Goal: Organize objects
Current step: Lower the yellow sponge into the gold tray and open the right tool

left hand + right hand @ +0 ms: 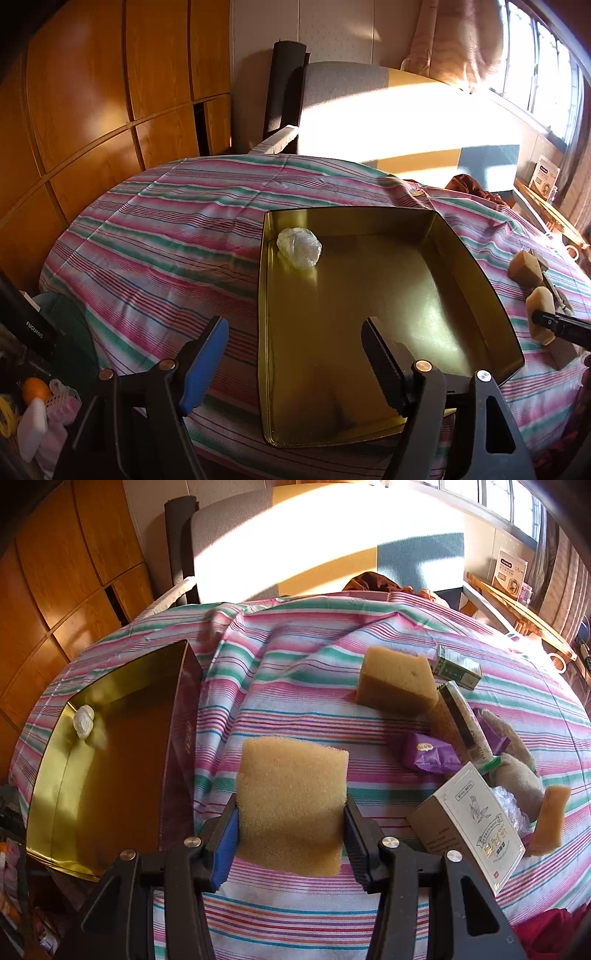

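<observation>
Early stage: only one plastic wad (299, 246) lies in the tin (476, 258), far left corner. Right gripper (290, 836) clamps a sponge (291, 805) above the striped bench (314, 716), beside the tin. Left gripper (295, 362) is released, nothing between jaws. Left on bench: two more sponges, two boxes, one purple packet (430, 757).

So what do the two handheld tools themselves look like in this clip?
Both look alike: the left tool and right tool have black angular plastic frames with triangular cut-outs and round metal pivot bolts. Each carries one blue pad and one black ribbed pad. No cables or sleeves show.
</observation>
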`<act>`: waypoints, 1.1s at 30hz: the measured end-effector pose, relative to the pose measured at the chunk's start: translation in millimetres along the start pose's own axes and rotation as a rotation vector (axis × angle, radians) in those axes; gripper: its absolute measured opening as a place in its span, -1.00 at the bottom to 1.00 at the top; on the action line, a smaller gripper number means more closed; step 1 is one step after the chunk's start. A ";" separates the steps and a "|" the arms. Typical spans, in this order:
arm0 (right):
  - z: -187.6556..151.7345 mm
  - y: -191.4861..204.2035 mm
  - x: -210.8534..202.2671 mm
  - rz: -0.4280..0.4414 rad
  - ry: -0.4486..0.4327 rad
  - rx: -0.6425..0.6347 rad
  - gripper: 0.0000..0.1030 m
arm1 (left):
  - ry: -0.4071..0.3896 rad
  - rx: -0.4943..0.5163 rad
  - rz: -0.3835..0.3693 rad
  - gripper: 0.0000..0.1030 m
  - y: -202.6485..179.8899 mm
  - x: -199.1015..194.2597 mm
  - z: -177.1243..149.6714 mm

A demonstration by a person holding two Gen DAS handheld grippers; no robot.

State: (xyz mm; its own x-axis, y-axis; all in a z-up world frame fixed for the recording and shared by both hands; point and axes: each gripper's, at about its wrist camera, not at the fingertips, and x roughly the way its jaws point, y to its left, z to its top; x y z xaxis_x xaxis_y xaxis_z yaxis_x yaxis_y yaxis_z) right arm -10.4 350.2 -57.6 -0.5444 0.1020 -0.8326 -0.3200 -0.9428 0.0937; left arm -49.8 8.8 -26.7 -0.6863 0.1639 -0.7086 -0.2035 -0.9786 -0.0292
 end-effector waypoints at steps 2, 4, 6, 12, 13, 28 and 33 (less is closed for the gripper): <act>3.5 11.0 -8.0 0.017 -0.022 -0.016 0.00 | 0.004 -0.006 -0.001 0.46 1.7 -1.1 -3.0; 7.4 24.1 -14.2 0.037 -0.038 -0.035 0.00 | 0.004 -0.013 -0.003 0.47 3.4 -2.0 -5.0; 11.7 38.6 -19.1 0.062 -0.046 -0.060 0.00 | 0.004 -0.015 0.000 0.49 5.1 -2.8 -6.6; 17.4 85.8 -19.4 0.127 -0.040 -0.145 0.00 | 0.004 -0.027 0.002 0.51 12.4 -4.3 -10.3; 17.4 92.6 -17.7 0.136 -0.035 -0.158 0.00 | 0.005 -0.028 0.003 0.51 13.8 -4.1 -11.3; 12.5 184.9 39.2 0.300 0.152 -0.254 0.00 | 0.021 -0.084 0.029 0.82 40.6 -0.9 -24.9; 23.5 220.0 69.0 0.348 0.229 -0.218 0.01 | 0.023 -0.126 0.048 0.89 57.3 -0.9 -31.0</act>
State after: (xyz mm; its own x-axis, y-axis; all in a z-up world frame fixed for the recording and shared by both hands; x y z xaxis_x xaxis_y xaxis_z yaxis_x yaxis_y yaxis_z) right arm -136.6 157.3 -81.6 -0.3979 -0.2810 -0.8733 0.0346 -0.9558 0.2918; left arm -39.2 -51.2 -49.6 -0.6763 0.1153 -0.7276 -0.0807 -0.9933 -0.0824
